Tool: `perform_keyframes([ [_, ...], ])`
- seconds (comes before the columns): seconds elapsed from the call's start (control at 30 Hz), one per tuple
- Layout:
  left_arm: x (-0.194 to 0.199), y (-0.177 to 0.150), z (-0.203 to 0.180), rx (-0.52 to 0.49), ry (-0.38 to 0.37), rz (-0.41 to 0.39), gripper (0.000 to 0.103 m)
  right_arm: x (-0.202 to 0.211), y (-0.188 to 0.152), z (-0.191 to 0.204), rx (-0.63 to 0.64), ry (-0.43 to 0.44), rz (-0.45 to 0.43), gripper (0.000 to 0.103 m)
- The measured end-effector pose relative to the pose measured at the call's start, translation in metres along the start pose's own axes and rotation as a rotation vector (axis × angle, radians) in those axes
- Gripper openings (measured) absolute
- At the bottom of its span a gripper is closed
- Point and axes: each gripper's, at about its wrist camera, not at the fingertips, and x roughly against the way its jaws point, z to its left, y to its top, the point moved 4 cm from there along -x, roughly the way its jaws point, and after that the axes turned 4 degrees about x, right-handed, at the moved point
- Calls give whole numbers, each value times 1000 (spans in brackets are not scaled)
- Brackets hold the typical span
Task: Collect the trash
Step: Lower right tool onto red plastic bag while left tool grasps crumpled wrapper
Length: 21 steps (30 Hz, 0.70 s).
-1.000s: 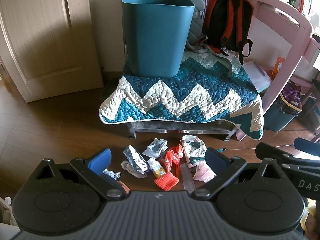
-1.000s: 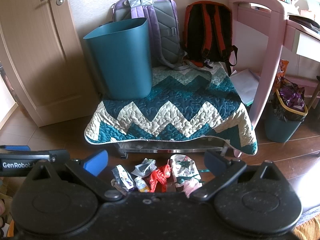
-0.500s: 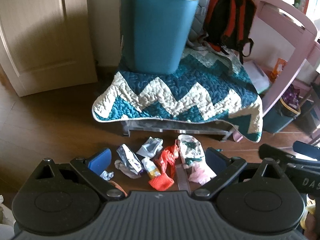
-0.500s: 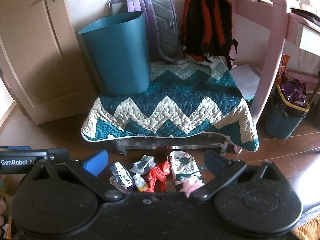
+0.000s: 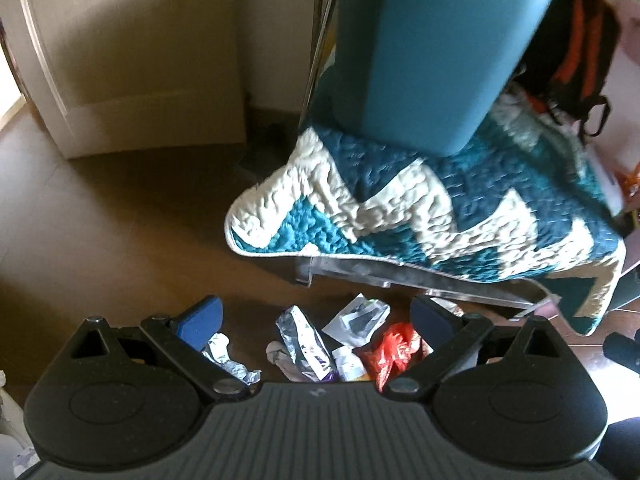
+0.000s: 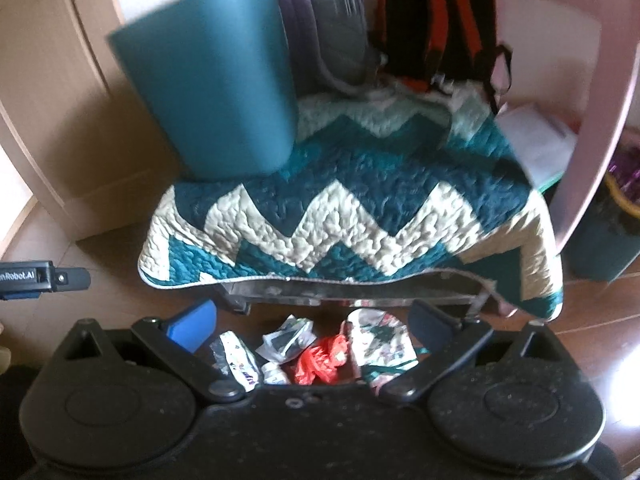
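Observation:
Several pieces of trash lie on the dark wood floor in front of a low bench: a silver wrapper (image 5: 302, 342), a clear packet (image 5: 358, 316), a red plastic bag (image 5: 390, 354), a crumpled foil scrap (image 5: 224, 358) and a printed white bag (image 6: 378, 342). A teal bin (image 5: 424, 48) stands on the quilt-covered bench (image 5: 420, 200); it also shows in the right wrist view (image 6: 216, 80). My left gripper (image 5: 316, 318) is open and empty above the trash. My right gripper (image 6: 314, 322) is open and empty above the same pile.
A beige door (image 6: 52, 92) is at the left. A grey-purple backpack (image 6: 324, 20) and a black-orange backpack (image 6: 436, 20) lean behind the bench. A pink desk frame (image 6: 600, 120) and a second small bin (image 6: 612, 224) stand at the right.
Both grippers have moved forward and lower towards the bench and the trash pile. The left one has swung left. Both stay open.

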Motion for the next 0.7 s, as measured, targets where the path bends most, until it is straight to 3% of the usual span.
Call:
perform_keyframes([
  [0.23, -107, -32, -2, 13, 84, 219, 101, -88, 0, -21, -29, 23, 99, 98],
  [0.5, -208, -55, -13, -33, 192, 356, 101, -193, -8, -25, -16, 13, 246, 94],
  [0.7, -275, -71, -7, -17, 218, 453, 101, -275, -32, -24, -49, -4, 356, 94],
])
